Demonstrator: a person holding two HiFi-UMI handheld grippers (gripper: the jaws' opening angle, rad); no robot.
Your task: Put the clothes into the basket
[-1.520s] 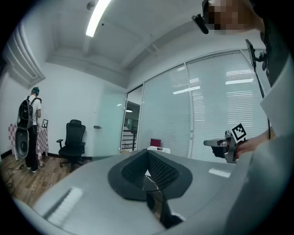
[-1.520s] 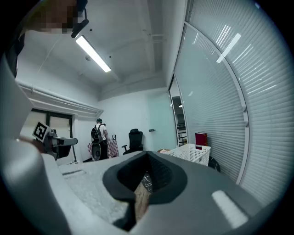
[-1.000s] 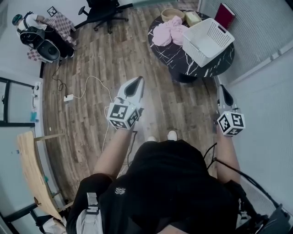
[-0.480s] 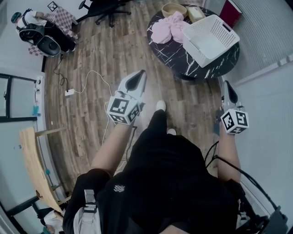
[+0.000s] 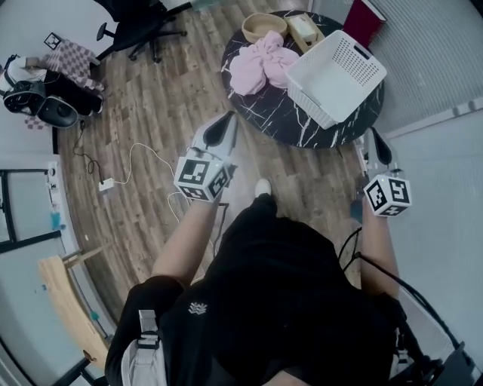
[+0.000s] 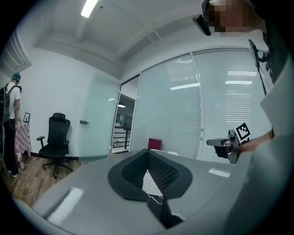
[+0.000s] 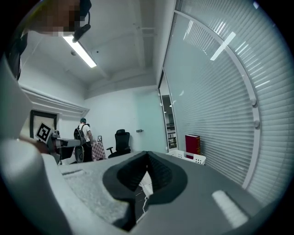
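A heap of pink clothes (image 5: 260,64) lies on the round black marble table (image 5: 290,128), just left of the empty white basket (image 5: 332,75). My left gripper (image 5: 224,124) hangs over the wooden floor a short way from the table's near left edge. It is shut and holds nothing. My right gripper (image 5: 375,140) is held off the table's near right edge, also shut and holding nothing. In the right gripper view the basket (image 7: 194,158) shows beyond the closed jaws.
A wooden bowl (image 5: 264,26), a small box (image 5: 302,27) and a red book (image 5: 364,16) sit at the table's far side. A white cable with a power strip (image 5: 106,183) runs across the floor. An office chair (image 5: 143,16) and a person (image 7: 84,137) are farther off.
The person has stepped forward, so the table, clothes and basket now sit nearer both grippers. Both grippers stay shut and hold nothing.
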